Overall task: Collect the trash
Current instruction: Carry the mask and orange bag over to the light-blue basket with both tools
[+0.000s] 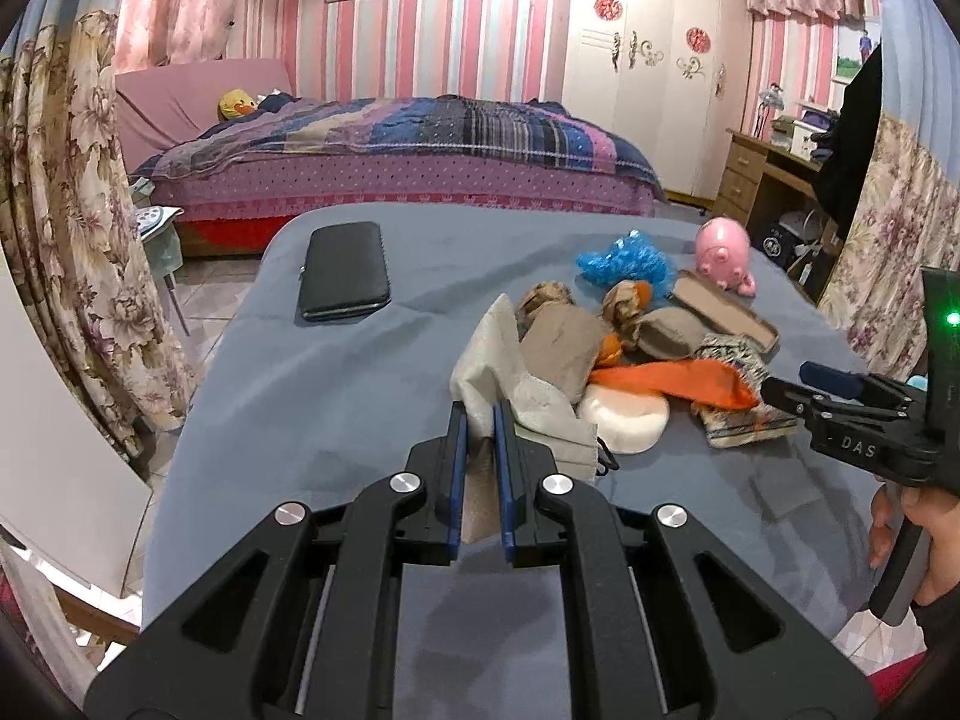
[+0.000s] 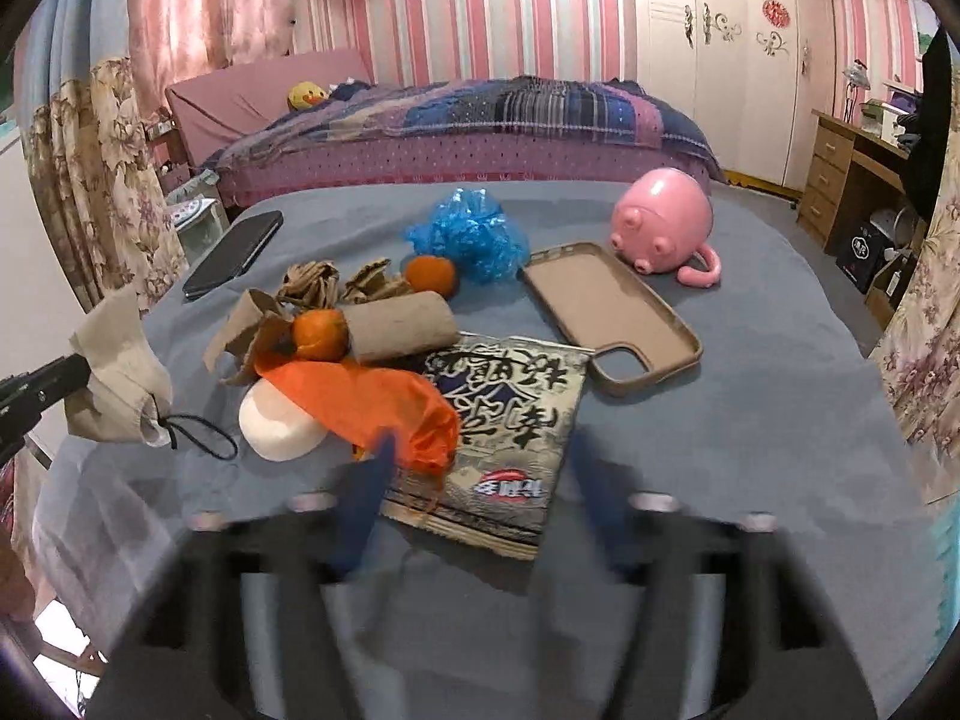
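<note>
My left gripper (image 1: 480, 414) is shut on a used beige face mask (image 1: 510, 384) and holds it at the near left of the trash pile; the mask also shows in the right wrist view (image 2: 117, 372). The pile holds an orange plastic bag (image 2: 372, 402), a printed snack wrapper (image 2: 504, 420), a cardboard tube (image 2: 402, 324), crumpled brown paper (image 2: 312, 285), a blue plastic bag (image 2: 468, 234) and tangerines (image 2: 321, 333). My right gripper (image 2: 480, 456) is open and blurred, its fingers either side of the wrapper's near end. It also shows in the left wrist view (image 1: 780, 390).
A round white pad (image 2: 279, 426) lies under the orange bag. A black phone (image 1: 345, 270), a tan phone case (image 2: 612, 312) and a pink pig toy (image 2: 663, 219) lie on the blue-grey tablecloth (image 1: 300, 396). A bed (image 1: 390, 162) stands behind; curtains hang on both sides.
</note>
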Demonstrator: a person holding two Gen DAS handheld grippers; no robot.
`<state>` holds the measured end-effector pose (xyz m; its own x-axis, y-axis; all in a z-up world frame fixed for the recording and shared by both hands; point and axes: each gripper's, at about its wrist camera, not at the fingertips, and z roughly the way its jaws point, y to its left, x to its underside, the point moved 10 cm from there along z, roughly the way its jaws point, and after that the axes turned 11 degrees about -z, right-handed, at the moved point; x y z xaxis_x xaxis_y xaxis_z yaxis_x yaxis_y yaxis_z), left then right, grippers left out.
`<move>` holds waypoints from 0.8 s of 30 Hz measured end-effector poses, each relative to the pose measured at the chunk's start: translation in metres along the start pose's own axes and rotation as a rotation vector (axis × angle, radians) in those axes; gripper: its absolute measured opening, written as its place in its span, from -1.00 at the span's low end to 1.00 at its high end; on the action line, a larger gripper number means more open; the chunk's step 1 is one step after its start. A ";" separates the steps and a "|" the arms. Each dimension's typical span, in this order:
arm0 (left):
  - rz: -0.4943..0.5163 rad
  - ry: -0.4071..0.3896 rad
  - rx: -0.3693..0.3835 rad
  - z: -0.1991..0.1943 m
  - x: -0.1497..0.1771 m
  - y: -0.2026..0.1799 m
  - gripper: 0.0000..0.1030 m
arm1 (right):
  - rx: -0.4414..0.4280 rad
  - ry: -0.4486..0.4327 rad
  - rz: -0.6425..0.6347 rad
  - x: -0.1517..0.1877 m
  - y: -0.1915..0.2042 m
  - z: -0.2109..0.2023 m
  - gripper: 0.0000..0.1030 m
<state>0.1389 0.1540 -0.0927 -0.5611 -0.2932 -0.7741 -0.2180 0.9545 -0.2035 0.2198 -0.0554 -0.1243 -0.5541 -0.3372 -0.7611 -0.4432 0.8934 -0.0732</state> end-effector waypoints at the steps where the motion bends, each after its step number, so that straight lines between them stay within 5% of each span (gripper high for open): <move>1: 0.000 0.001 -0.008 0.001 0.000 0.003 -0.85 | -0.001 0.001 -0.008 -0.001 0.004 0.003 0.25; 7: -0.037 0.012 -0.032 0.009 0.002 0.028 -0.85 | -0.010 0.001 -0.067 -0.012 0.029 0.019 0.10; 11: -0.047 0.024 -0.035 0.017 0.007 0.033 -0.85 | -0.021 0.079 -0.061 0.002 0.031 0.045 -0.29; 14: -0.054 0.033 -0.036 0.022 0.009 0.036 -0.85 | -0.039 0.066 -0.029 0.001 0.026 0.043 -0.60; 17: -0.064 0.035 -0.033 0.025 0.009 0.036 -0.85 | -0.048 0.032 -0.035 -0.003 0.024 0.036 -0.69; 18: -0.066 0.034 -0.030 0.024 0.009 0.035 -0.85 | -0.038 0.023 -0.049 -0.004 0.024 0.031 -0.92; 24: -0.052 0.023 -0.021 0.018 0.007 0.026 -0.85 | -0.016 -0.048 -0.049 -0.020 0.013 0.002 -0.92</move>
<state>0.1435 0.1779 -0.1142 -0.5666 -0.3433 -0.7490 -0.2637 0.9368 -0.2299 0.2263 -0.0361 -0.1111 -0.4970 -0.3655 -0.7870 -0.4806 0.8711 -0.1010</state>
